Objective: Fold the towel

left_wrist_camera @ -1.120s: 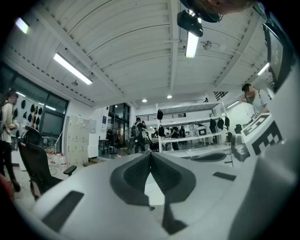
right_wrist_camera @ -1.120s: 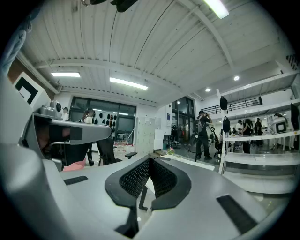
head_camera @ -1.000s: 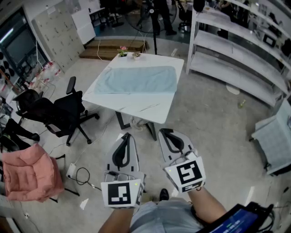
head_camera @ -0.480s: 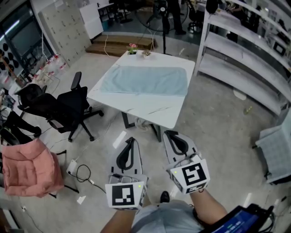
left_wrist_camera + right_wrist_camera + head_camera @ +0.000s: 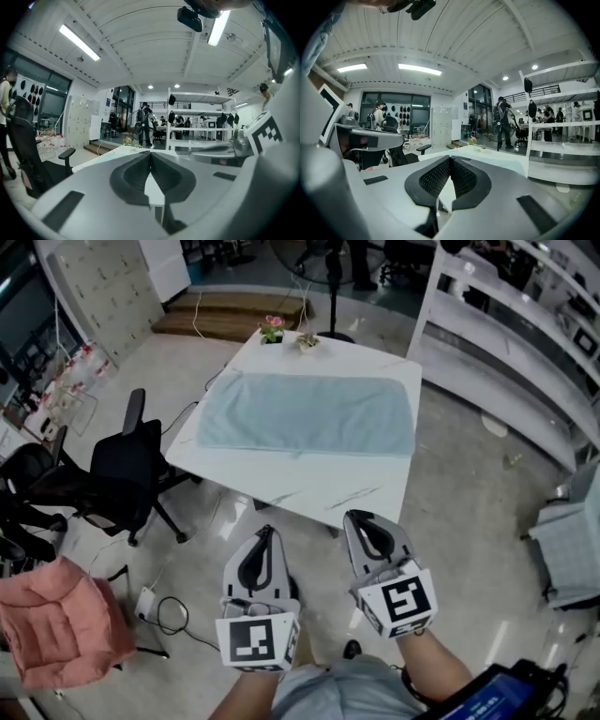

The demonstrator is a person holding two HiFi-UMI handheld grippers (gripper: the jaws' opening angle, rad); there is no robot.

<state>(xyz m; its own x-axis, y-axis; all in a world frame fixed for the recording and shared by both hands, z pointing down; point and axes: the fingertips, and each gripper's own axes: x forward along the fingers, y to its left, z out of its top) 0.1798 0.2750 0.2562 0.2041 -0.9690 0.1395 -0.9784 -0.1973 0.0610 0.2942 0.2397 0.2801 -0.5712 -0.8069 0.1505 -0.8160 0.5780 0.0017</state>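
The pale blue-green rectangular towel (image 5: 309, 413) lies spread flat and unfolded in the upper middle of the head view, its long sides running across the frame. Its surface is smooth, with only faint ripples along the near edge. It rests on a white square tabletop with thin grey veins (image 5: 314, 491) and covers the farther part, leaving a bare strip toward the bottom of the frame. Just above the towel's far edge stand a small pot of pink flowers (image 5: 273, 328) and a smaller green potted plant (image 5: 307, 339).

Below the tabletop, in the lower middle of the frame, the left claw (image 5: 265, 532) and the right claw (image 5: 362, 519) are held side by side over the floor (both well apart from the towel), pointing up-frame toward the tabletop. In each gripper view the dark jaws meet tip to tip with nothing between them.

A black office chair (image 5: 122, 465) stands at centre left, a pink padded seat (image 5: 52, 629) at lower left, and white shelving (image 5: 506, 324) at upper right.
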